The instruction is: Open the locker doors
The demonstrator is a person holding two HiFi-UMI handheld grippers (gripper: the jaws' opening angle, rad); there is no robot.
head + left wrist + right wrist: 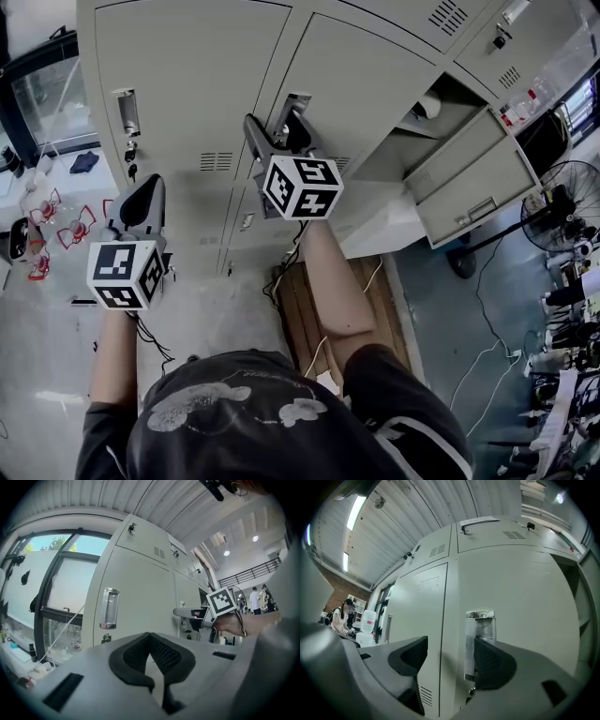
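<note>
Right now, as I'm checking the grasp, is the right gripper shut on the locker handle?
No, the right gripper has its jaws wide apart, and the handle shows beyond them, ungripped.

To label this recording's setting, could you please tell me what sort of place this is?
Probably a workshop or lab hall in an industrial-style building: a bank of grey metal lockers, a pedestal fan standing on the bare floor, and a corrugated metal ceiling overhead.

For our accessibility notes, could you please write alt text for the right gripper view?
The right gripper, jaws open, faces the recessed metal handle of a closed grey locker door, the handle showing beside the right-hand jaw. A neighbouring door, also closed, stands to its left.
</note>
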